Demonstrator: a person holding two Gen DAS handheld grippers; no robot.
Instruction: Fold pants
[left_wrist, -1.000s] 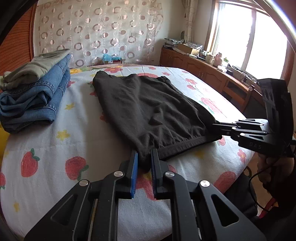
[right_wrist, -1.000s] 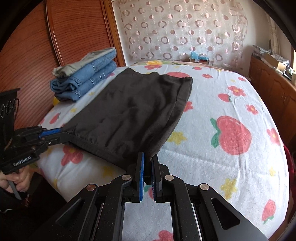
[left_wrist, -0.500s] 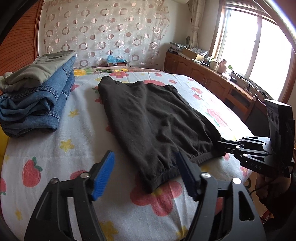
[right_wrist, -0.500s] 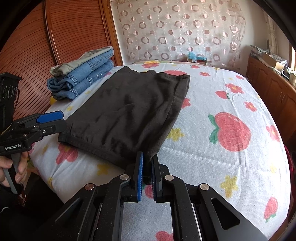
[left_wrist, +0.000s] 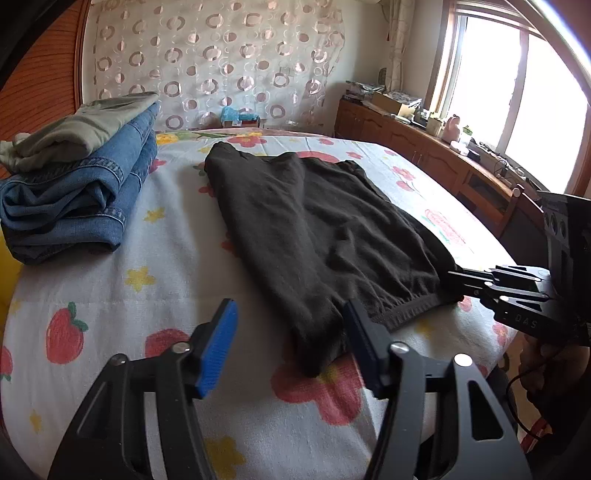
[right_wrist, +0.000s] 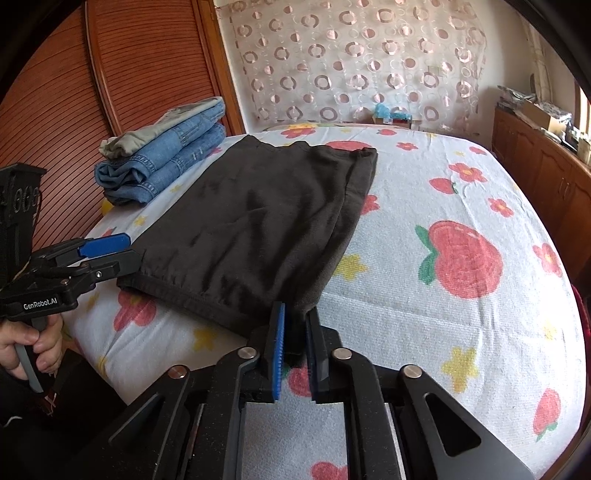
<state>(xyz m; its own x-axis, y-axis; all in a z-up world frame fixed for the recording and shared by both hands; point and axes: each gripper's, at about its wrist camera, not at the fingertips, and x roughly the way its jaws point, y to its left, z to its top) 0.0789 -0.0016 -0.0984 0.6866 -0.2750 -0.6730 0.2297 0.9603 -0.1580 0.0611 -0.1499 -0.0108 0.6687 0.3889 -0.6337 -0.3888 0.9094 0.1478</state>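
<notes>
The dark brown pants (left_wrist: 314, 225) lie folded flat on the fruit-print bed cover (left_wrist: 110, 288), waistband toward me. My left gripper (left_wrist: 291, 336) is open, its blue pads on either side of the near left corner without holding it. It also shows in the right wrist view (right_wrist: 110, 251) by that corner. My right gripper (right_wrist: 295, 332) is shut on the near right corner of the pants (right_wrist: 258, 221). It shows in the left wrist view (left_wrist: 458, 284) at the waistband's right end.
A stack of folded jeans with a grey-green garment on top (left_wrist: 74, 184) sits at the bed's far left, also seen in the right wrist view (right_wrist: 162, 155). A wooden cabinet (left_wrist: 424, 147) runs along the right wall under the window. A wooden panel (right_wrist: 110, 92) stands left.
My left gripper has opened and let go of the pants' near left corner, then backed off slightly. My right gripper stays shut on the right corner. The pants now rest flat.
</notes>
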